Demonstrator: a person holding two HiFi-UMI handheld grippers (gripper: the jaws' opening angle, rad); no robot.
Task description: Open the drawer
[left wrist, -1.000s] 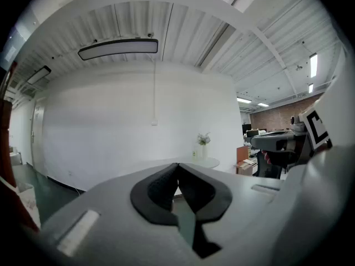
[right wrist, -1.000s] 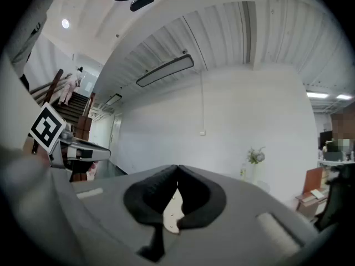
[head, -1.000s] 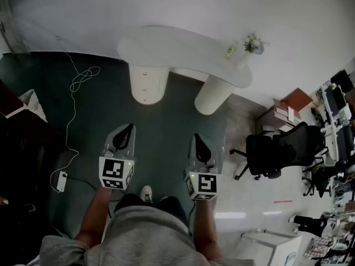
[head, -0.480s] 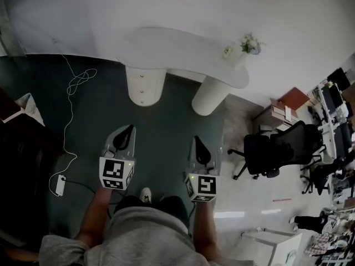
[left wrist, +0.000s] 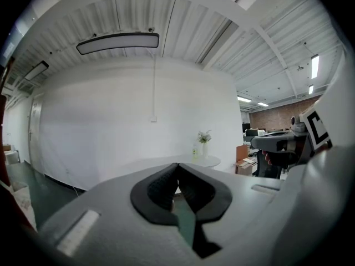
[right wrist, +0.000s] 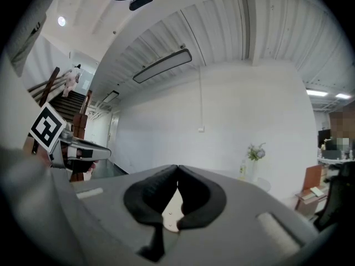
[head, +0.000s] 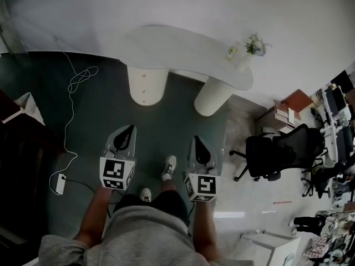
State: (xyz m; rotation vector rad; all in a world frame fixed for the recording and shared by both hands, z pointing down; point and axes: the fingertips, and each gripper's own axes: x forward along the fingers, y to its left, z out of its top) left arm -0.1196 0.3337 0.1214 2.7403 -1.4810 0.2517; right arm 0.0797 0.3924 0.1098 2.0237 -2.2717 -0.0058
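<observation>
**Entry: my two grippers, both empty, well short of the drawers**

- Left gripper (head: 126, 133): I held it low in front of me over the dark green floor (head: 166, 115). Its jaws were pressed together, with nothing between them.
- Right gripper (head: 199, 146): I held it level with the left one. Its jaws were also together and empty.
- Drawer pedestal (head: 143, 85): this was the left of the two round legs under the curved white desk (head: 183, 51), at the far side of the scene. Three small knobs (head: 143, 90) ran down its front, so I took it for three stacked drawers. It stood well apart from both grippers.
- Vase of flowers (head: 254, 44): it stood on the right end of the desk.
- Cable (head: 75, 87): it lay loose on the floor to the left and ran near to a white plug block (head: 60, 182).
- Office chair (head: 274, 148): it stood to the right, off my line.
- My shoe (head: 169, 168): it was planted between the grippers.

Risks, as I judged them:
- The task did not say which drawer, so I could have taken the wrong knob.
- The jaws had to part before reaching a knob, or the closed tips would only have bumped the front.
- The knobs were small on a curved face, so a shallow or off-centre pinch could have slipped off mid-pull.
- A skewed or hard pull could have jolted the desk and tipped the vase.
- Drifting left could have caught my foot in the cable.
</observation>
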